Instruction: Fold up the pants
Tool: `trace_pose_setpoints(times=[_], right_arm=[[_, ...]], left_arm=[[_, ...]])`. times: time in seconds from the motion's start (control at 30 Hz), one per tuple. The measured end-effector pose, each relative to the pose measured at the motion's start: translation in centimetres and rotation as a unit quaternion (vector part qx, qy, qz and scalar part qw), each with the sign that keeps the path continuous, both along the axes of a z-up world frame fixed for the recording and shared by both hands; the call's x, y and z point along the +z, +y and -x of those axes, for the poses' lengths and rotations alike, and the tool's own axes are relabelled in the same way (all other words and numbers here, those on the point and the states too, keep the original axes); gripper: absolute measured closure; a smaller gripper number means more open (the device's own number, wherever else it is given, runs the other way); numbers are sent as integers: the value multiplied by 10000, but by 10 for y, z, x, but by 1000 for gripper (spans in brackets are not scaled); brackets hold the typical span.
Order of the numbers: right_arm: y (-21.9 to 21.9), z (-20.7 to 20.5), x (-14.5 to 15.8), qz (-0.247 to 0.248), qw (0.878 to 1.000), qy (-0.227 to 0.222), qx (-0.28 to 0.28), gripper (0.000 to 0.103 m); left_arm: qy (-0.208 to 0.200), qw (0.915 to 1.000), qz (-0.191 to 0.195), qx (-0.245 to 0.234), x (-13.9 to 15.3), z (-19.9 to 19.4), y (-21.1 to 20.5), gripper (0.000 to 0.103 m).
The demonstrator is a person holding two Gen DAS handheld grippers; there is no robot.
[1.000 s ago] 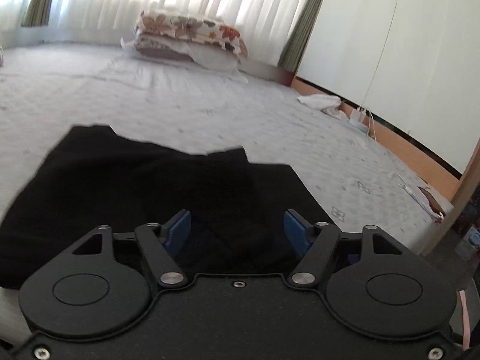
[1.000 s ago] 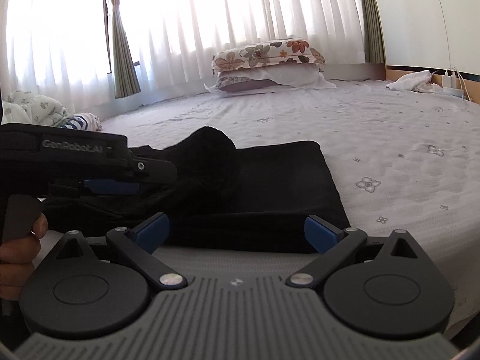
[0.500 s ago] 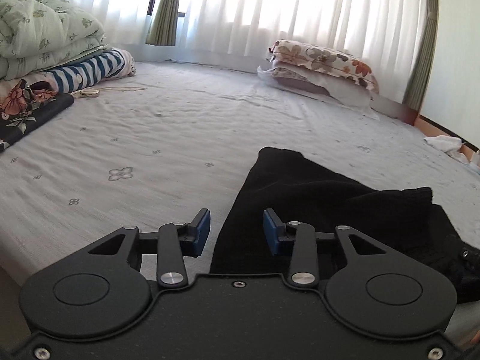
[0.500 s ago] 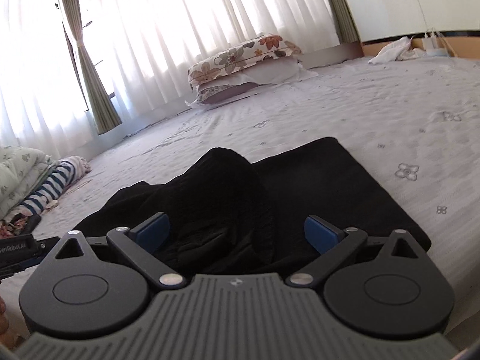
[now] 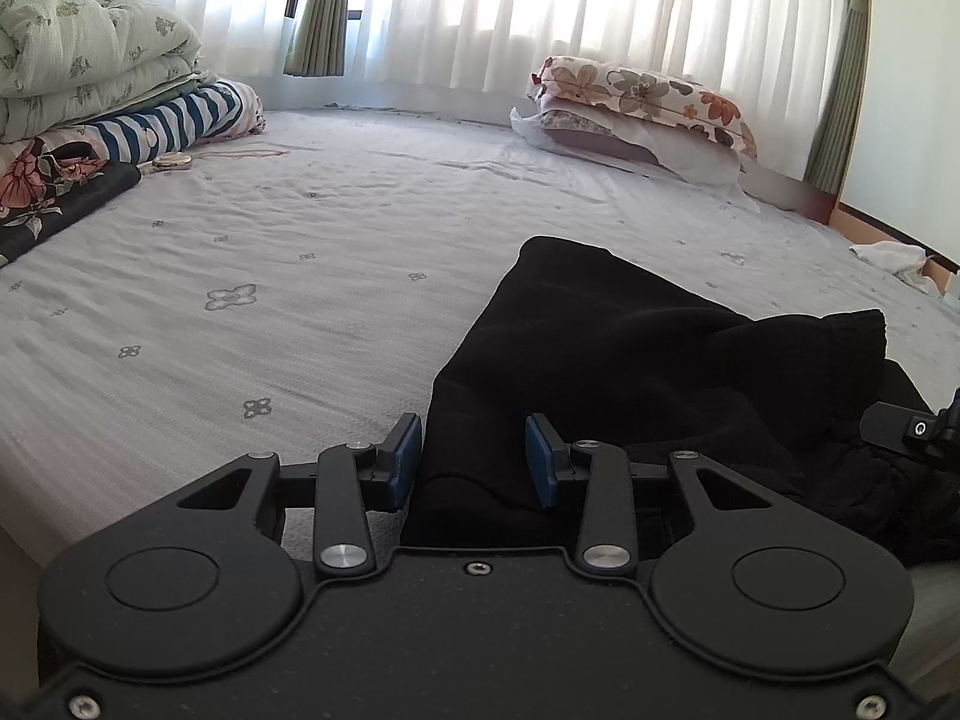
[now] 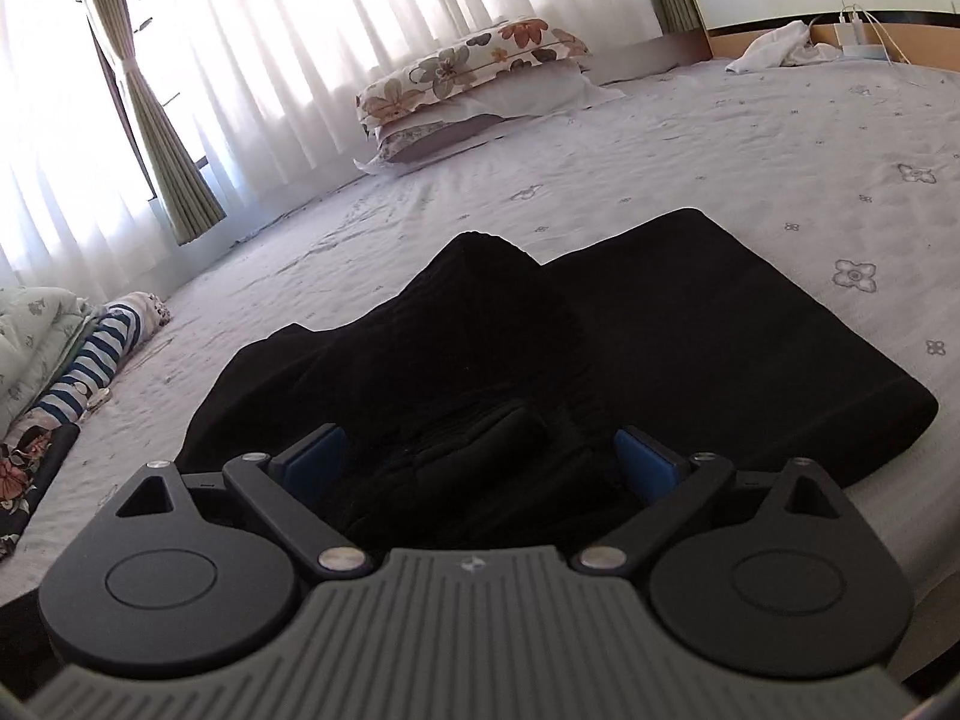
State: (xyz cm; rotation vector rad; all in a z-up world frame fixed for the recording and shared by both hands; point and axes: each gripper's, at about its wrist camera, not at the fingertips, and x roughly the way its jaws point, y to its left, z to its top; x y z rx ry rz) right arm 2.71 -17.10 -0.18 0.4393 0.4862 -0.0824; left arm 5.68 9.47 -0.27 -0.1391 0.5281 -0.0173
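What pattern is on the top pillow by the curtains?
Pillow: cream with orange and grey flowers, clearest in the right wrist view.

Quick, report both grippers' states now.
Left gripper: partly closed, pants edge between the pads, grip unclear.
Right gripper: open wide over the pants, gripping nothing.

A pale grey flower-printed bedsheet [image 5: 312, 252] carries two stacked floral pillows [image 5: 642, 108] by white sheer curtains [image 5: 540, 6], folded quilts and striped bedding [image 5: 120, 102] at left.
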Motion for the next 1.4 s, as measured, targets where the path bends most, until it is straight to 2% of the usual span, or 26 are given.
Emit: trace_pose_setpoints(times=[0.1, 0.17, 0.3, 0.4, 0.43, 0.47, 0.63, 0.73, 0.8, 0.83, 0.87, 0.93, 1.0, 1.03, 1.07, 1.13, 1.2, 1.23, 1.3, 1.4], right_arm=[[-4, 2, 0, -263, 9995, -22, -174, 13], [-6, 8, 1, -336, 9987, -124, -369, 25], [-9, 14, -2, -60, 9947, 222, -1001, 33], [-9, 17, 3, -157, 9957, 345, -851, 29], [-9, 16, 5, -332, 9966, 406, -634, 25], [-9, 15, 7, -534, 9965, 427, -486, 25], [-15, 1, 7, -1011, 9925, 541, -434, 21], [-9, -1, 11, -795, 9953, 432, -347, 21], [3, 1, 14, -183, 9989, 353, -242, 21], [8, 0, 12, 156, 9985, 434, -310, 20], [9, -3, 8, 295, 9964, 600, -522, 23], [4, -1, 2, 72, 9940, 608, -903, 23], [8, -3, 8, 63, 9924, 655, -1042, 20], [9, -5, 8, -80, 9932, 711, -921, 19], [7, -7, 8, -334, 9938, 741, -760, 15], [-3, -8, 8, -1002, 9922, 655, -349, 12], [-18, -9, 4, -1801, 9820, 549, -126, 12], [-24, -10, 3, -1936, 9797, 513, -118, 12], [-29, -18, 3, -1719, 9832, 562, -236, 13], [-17, -35, 6, -871, 9940, 609, -270, 15]], left_arm=[[-29, 10000, 10, -4, 0, 1, 0, 67], [-35, 10000, 40, -9, 0, 2, 1, 67], [-41, 10000, 80, -17, 0, 2, 2, 67], [-78, 10000, 34, -12, -1, 3, 0, 67], [-86, 10000, 27, -5, -1, 4, -1, 67], [-92, 10000, 24, 0, -2, 4, -1, 67], [-92, 10000, 22, -7, -2, 4, -2, 67], [-79, 9999, 67, -22, -2, 4, -1, 67], [-80, 9999, 65, -23, -1, 4, -1, 67], [-82, 9999, 57, -26, -2, 4, -2, 67], [-81, 9999, 52, -37, -1, 4, -1, 65], [-77, 9999, 38, -71, -1, 4, -1, 64], [-76, 9999, 29, -85, -1, 4, 0, 64], [-71, 9999, 31, -75, -1, 4, 0, 64], [-64, 9999, 41, -68, -1, 3, 1, 64], [-58, 10000, 59, -52, -1, 2, 2, 64], [-61, 10000, 40, -49, -1, 2, 2, 64], [-66, 10000, 18, -47, -1, 2, 2, 64], [-63, 10000, -3, -44, -1, 2, 1, 64], [-50, 10000, -20, -36, -1, 3, 1, 64]])
